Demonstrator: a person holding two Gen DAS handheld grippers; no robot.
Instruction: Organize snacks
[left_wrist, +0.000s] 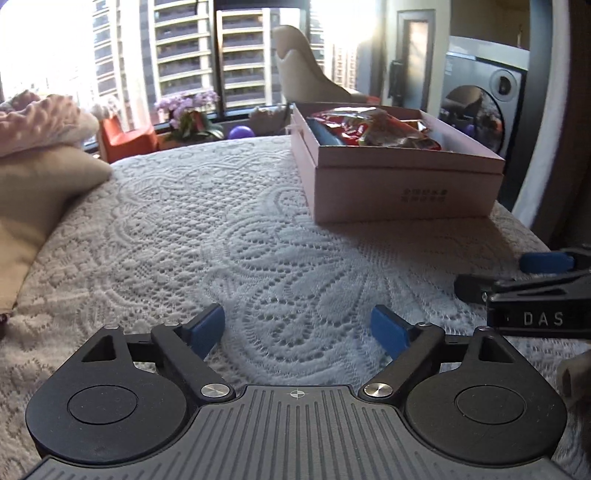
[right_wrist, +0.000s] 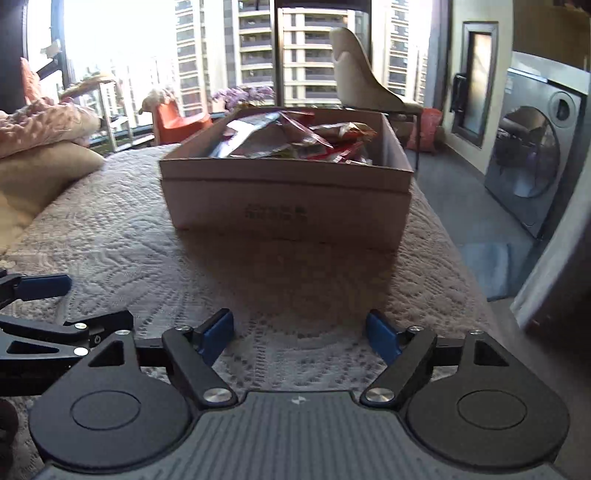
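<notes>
A pink cardboard box (left_wrist: 402, 192) stands on the lace-covered surface (left_wrist: 221, 240), far right in the left wrist view and straight ahead in the right wrist view (right_wrist: 288, 206). It holds several snack packets (left_wrist: 373, 131), red and silver (right_wrist: 288, 136). My left gripper (left_wrist: 298, 330) is open and empty, low over the lace, left of and well short of the box. My right gripper (right_wrist: 300, 336) is open and empty, a short way in front of the box. Each gripper shows at the edge of the other's view: the right one (left_wrist: 517, 277), the left one (right_wrist: 48, 306).
Beige cushions (left_wrist: 40, 192) and a pink blanket (left_wrist: 40, 122) lie at the left. The surface's right edge (right_wrist: 461, 258) drops to the floor beside a washing machine (right_wrist: 535, 158). A chair (right_wrist: 362, 81), an orange stool (right_wrist: 177, 122) and flowers (left_wrist: 188, 110) stand by the window.
</notes>
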